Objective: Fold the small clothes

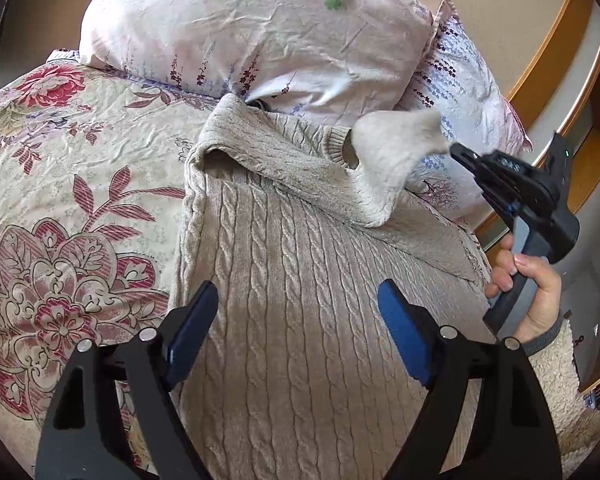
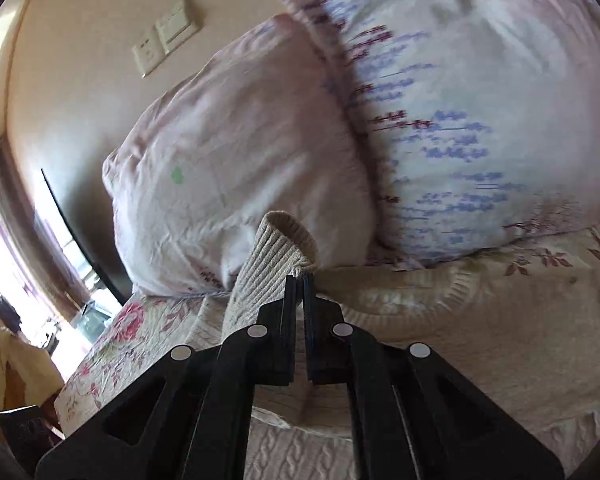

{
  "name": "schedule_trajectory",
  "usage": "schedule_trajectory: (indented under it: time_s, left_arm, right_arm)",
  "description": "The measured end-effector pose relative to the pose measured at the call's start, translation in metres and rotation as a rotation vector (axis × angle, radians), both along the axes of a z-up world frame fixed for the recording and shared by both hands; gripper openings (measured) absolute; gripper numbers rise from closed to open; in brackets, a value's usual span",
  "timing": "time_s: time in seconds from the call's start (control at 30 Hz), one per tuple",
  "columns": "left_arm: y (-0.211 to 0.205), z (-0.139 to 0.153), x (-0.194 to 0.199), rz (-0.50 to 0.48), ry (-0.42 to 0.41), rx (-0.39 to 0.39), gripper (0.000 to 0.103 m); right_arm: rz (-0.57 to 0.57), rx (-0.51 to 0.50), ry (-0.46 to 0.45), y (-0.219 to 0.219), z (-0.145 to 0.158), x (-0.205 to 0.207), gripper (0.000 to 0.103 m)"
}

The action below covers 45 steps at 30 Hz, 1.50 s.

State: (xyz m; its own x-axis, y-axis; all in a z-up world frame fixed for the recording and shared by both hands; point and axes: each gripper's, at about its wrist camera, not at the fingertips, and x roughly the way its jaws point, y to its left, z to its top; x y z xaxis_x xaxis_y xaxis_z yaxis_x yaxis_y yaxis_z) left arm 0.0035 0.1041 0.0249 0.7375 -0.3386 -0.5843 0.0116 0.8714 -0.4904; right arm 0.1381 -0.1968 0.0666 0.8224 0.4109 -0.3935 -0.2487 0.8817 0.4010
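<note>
On the floral-quilted bed [image 1: 72, 184], the soft, floppy beige cable-knit sweater [image 1: 300, 280] handles best by its ribbed edges: right gripper [image 2: 299, 280] jaws pinch its cuff [image 2: 276, 256], left gripper [image 1: 300, 332] jaws wide, empty

No text, label, brand, number or sign could be read in either view. The right gripper [image 1: 458, 154] bore some pale marks on its side in the left wrist view, but they were too blurred to make out.
</note>
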Motion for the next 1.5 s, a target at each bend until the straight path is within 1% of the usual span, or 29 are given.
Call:
schedule_trajectory:
  time_s: [0.07,0.1,0.17,0.2,0.27,0.33,0.37,0.4,0.43,0.47,0.53,0.63,0.7,0.73,0.77,0.8,0.87,0.93,1.0,1.07,1.13,1.2,1.23,1.27,1.3,1.33,1.37,1.43,1.5]
  left_arm:
    - [-0.003,-0.001,0.004,-0.012,-0.003,-0.004,0.082]
    - [-0.005,-0.001,0.004,-0.017,-0.005,-0.001,0.082]
    - [-0.01,-0.003,0.006,-0.027,-0.005,0.004,0.082]
    - [-0.011,-0.004,0.007,-0.031,0.0,0.005,0.083]
    - [-0.014,-0.007,0.009,-0.033,0.01,0.013,0.083]
    - [-0.015,-0.009,0.01,-0.029,0.014,0.026,0.083]
    - [-0.015,-0.009,0.01,-0.029,0.015,0.027,0.083]
    - [-0.015,-0.01,0.01,-0.029,0.016,0.028,0.083]
    - [-0.016,-0.01,0.01,-0.03,0.016,0.03,0.084]
    - [-0.016,-0.01,0.01,-0.031,0.015,0.033,0.084]
    - [-0.017,-0.011,0.01,-0.034,0.017,0.041,0.085]
    - [-0.018,-0.012,0.01,-0.037,0.017,0.048,0.086]
    - [-0.018,-0.013,0.011,-0.039,0.019,0.045,0.087]
    - [-0.018,-0.013,0.012,-0.039,0.02,0.043,0.087]
    - [-0.018,-0.013,0.012,-0.041,0.02,0.041,0.088]
    - [-0.018,-0.013,0.013,-0.043,0.02,0.04,0.089]
    - [-0.019,-0.013,0.013,-0.047,0.021,0.043,0.09]
    - [-0.02,-0.013,0.014,-0.05,0.021,0.045,0.09]
    - [-0.019,-0.014,0.014,-0.051,0.02,0.04,0.09]
    - [-0.018,-0.014,0.014,-0.052,0.019,0.031,0.09]
    - [-0.018,-0.014,0.014,-0.053,0.018,0.027,0.091]
    - [-0.019,-0.014,0.014,-0.055,0.02,0.032,0.091]
    - [-0.019,-0.013,0.013,-0.059,0.019,0.034,0.091]
    - [-0.017,-0.011,0.011,-0.065,0.018,0.03,0.091]
    - [-0.015,-0.009,0.009,-0.071,0.014,0.025,0.091]
    - [-0.011,-0.004,0.006,-0.075,0.003,0.022,0.091]
    - [-0.005,0.001,0.002,-0.072,-0.014,0.025,0.091]
    - [0.008,0.01,-0.005,-0.056,-0.039,0.049,0.091]
    - [0.024,0.015,-0.01,-0.039,-0.041,0.073,0.091]
  right_arm:
    - [-0.115,0.01,0.061,-0.045,-0.017,-0.009,0.004]
    - [-0.137,0.025,0.12,-0.062,-0.031,-0.01,0.004]
    - [-0.16,0.08,0.236,-0.09,-0.059,-0.005,0.003]
    - [-0.163,0.101,0.281,-0.095,-0.073,-0.003,0.004]
    - [-0.154,0.18,0.35,-0.109,-0.089,0.0,0.004]
    - [-0.14,0.28,0.391,-0.119,-0.096,0.002,0.005]
    - [-0.131,0.294,0.398,-0.119,-0.097,0.005,0.01]
    - [-0.126,0.283,0.396,-0.117,-0.095,0.008,0.013]
    - [-0.121,0.255,0.388,-0.114,-0.093,0.012,0.022]
    - [-0.118,0.222,0.386,-0.109,-0.09,0.018,0.033]
    - [-0.111,0.201,0.402,-0.104,-0.091,0.024,0.04]
    - [-0.08,0.194,0.456,-0.097,-0.1,0.034,0.04]
    - [-0.075,0.148,0.46,-0.088,-0.103,0.034,0.039]
    - [-0.065,0.129,0.45,-0.084,-0.102,0.033,0.031]
    - [-0.033,0.133,0.451,-0.081,-0.104,0.034,0.01]
    - [-0.03,0.136,0.447,-0.08,-0.103,0.033,0.01]
    - [-0.048,0.122,0.39,-0.081,-0.093,0.029,0.009]
    - [-0.085,0.121,0.326,-0.088,-0.078,0.024,0.009]
    - [-0.145,0.104,0.292,-0.096,-0.069,0.017,0.009]
    - [-0.169,0.059,0.325,-0.1,-0.074,0.018,0.009]
    - [-0.162,0.012,0.411,-0.099,-0.089,0.022,0.009]
    - [-0.163,0.015,0.453,-0.101,-0.097,0.019,0.012]
    - [-0.165,0.034,0.449,-0.105,-0.096,0.013,0.017]
    - [-0.17,0.044,0.444,-0.109,-0.091,0.008,0.027]
    - [-0.169,0.053,0.429,-0.113,-0.085,0.0,0.034]
    - [-0.16,0.06,0.407,-0.118,-0.078,-0.009,0.047]
    - [-0.151,0.059,0.385,-0.122,-0.071,-0.02,0.057]
    - [-0.134,0.049,0.362,-0.13,-0.059,-0.043,0.059]
    - [-0.128,0.058,0.363,-0.139,-0.054,-0.067,0.059]
